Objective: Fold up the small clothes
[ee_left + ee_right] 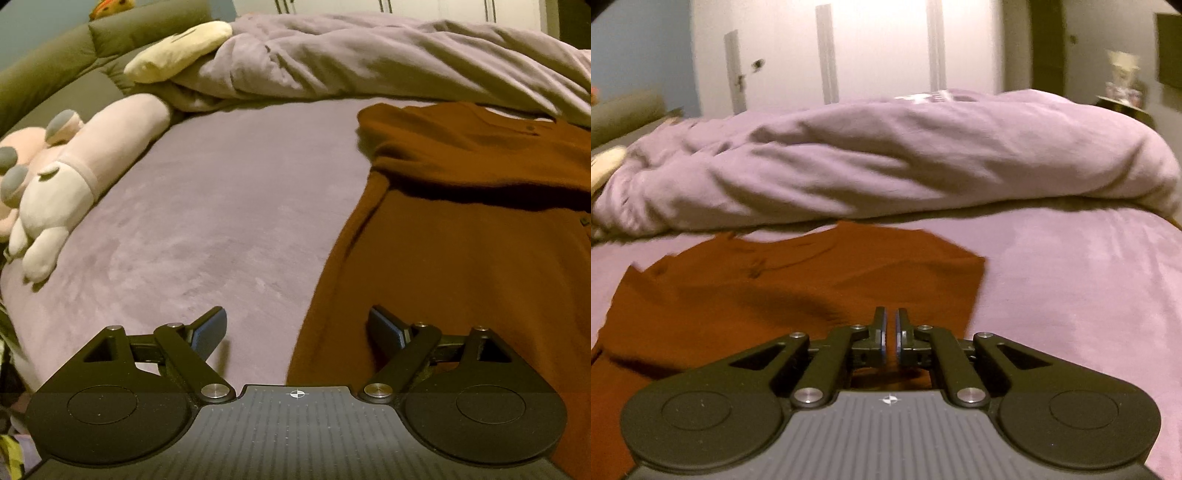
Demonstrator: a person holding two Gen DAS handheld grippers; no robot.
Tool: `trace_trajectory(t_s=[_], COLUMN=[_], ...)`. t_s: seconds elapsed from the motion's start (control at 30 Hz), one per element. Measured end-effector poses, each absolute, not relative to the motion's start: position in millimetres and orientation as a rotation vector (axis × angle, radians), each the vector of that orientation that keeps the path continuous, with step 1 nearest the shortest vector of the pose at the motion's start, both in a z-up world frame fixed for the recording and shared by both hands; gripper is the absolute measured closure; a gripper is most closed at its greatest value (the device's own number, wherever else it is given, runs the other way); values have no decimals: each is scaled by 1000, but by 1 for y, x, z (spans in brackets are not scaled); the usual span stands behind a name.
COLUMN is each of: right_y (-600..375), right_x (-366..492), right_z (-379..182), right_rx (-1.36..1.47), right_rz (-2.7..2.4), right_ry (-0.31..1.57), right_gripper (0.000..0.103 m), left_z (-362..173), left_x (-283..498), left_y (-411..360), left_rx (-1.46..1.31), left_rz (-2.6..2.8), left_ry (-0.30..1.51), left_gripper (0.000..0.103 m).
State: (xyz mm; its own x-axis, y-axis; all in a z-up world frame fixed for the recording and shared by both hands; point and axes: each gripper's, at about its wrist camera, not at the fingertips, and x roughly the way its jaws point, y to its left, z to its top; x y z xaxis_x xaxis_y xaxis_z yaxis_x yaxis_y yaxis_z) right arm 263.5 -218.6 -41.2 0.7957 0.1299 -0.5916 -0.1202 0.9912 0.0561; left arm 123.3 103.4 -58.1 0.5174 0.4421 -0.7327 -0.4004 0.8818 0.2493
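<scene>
A rust-brown garment (461, 240) lies flat on the purple bed sheet (203, 221), its upper part folded over with a button showing. My left gripper (297, 328) hangs open over the garment's left edge: its right finger is above the brown cloth, its left finger above bare sheet, and nothing is between them. In the right wrist view the same garment (775, 288) spreads to the left and ahead. My right gripper (891, 325) is shut just above its near right part, with only a thin slit between the pads and no cloth visible in it.
A bunched purple duvet (369, 55) (886, 158) runs across the far side of the bed. A pink and white plush toy (74, 177) and a cream plush (177, 51) lie at the left by the green headboard (55, 66). Bare sheet (1071, 295) lies right of the garment.
</scene>
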Motion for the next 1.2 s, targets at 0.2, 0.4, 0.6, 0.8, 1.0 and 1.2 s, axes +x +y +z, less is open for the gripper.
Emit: trace_trajectory(t_s=[0.2,0.4,0.6,0.8,1.0,1.2], right_y=[-155,-110,-152,-232,-263,-286], right_x=[273,290,294,299,240,119], right_z=[-40,-51,-80,-81,-50,-49], right_rx=[-62,-162,-267,-138,-56,57], right_rz=[255,282,172,-24,-58,-3], right_ry=[611,583,576,662,669,754], right_gripper=[99,98,98,84,74,54], left_z=[-58,-59,-63,-66,-63,-58], left_x=[120,120,121,123,114,99], left_y=[99,98,105,106,109,106], left_rx=[55,75,57,38,-4,-48], left_rz=[507,503,517,517,513,489], left_ry=[896,900,901,915,927,931], left_gripper=[13,10,9,9,9,10])
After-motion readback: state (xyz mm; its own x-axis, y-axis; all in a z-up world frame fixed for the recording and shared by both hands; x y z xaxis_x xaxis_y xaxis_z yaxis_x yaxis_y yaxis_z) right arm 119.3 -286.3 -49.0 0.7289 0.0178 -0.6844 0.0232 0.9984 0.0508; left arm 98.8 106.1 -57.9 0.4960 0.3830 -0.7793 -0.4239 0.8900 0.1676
